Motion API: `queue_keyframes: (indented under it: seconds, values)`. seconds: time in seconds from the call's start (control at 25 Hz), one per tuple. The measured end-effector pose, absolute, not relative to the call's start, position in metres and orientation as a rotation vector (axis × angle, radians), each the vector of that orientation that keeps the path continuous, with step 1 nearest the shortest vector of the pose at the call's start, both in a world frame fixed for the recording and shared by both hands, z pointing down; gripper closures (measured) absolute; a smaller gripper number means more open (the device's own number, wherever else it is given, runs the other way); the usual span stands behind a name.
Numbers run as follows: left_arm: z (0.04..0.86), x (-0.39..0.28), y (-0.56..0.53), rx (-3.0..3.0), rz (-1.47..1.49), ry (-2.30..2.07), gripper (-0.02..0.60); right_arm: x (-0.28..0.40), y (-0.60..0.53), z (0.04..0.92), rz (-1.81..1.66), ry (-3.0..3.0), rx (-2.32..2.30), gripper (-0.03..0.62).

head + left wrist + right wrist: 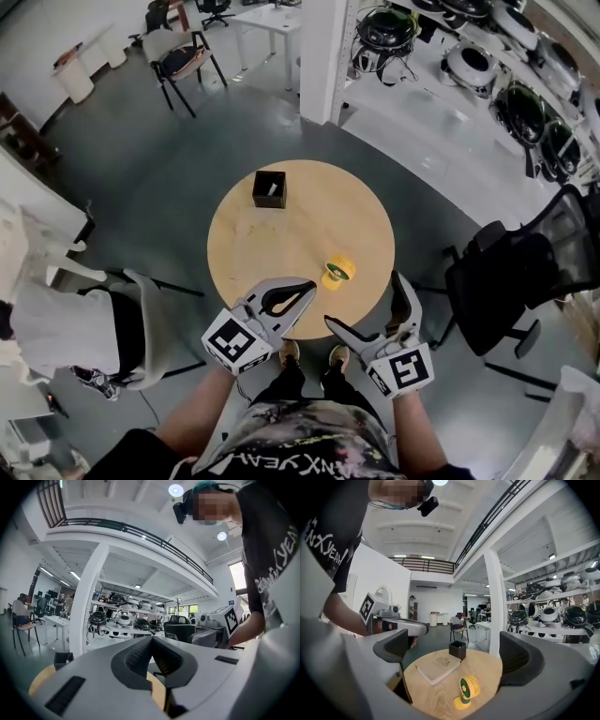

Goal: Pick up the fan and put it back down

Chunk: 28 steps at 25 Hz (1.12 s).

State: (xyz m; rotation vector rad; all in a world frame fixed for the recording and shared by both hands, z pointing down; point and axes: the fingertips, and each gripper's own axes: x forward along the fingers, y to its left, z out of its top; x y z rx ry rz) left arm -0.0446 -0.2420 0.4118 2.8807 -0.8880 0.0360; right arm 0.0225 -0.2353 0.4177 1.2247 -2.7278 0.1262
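A small yellow fan (337,273) with a green centre stands upright on the round wooden table (356,211), near its front edge. In the right gripper view the fan (467,691) sits low between the two spread jaws, a short way ahead and not touched. My right gripper (362,298) is open and hovers at the table's near right edge. My left gripper (311,285) is shut on nothing, with its tips just left of the fan. In the left gripper view the left gripper's (151,641) jaws meet and hide the fan.
A black open box (269,188) stands at the table's far left, and a pale book (438,666) lies in front of it. A black office chair (525,272) is to the right, a white chair (141,328) to the left. Shelves of helmets (487,66) stand behind.
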Motion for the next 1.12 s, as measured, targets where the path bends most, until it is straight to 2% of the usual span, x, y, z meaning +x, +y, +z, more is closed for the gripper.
queue_keyframes:
  seconds: [0.68,1.12]
  values:
    - [0.446,-0.023,-0.269,2.838,0.094,-1.049,0.569,0.038,-0.269,0.445,0.139,-2.813,1.088,0.008]
    - [0.491,-0.028,-0.284,2.813,0.073,-1.097,0.569,0.04,-0.286,0.504,0.145,-2.793,1.078,0.008]
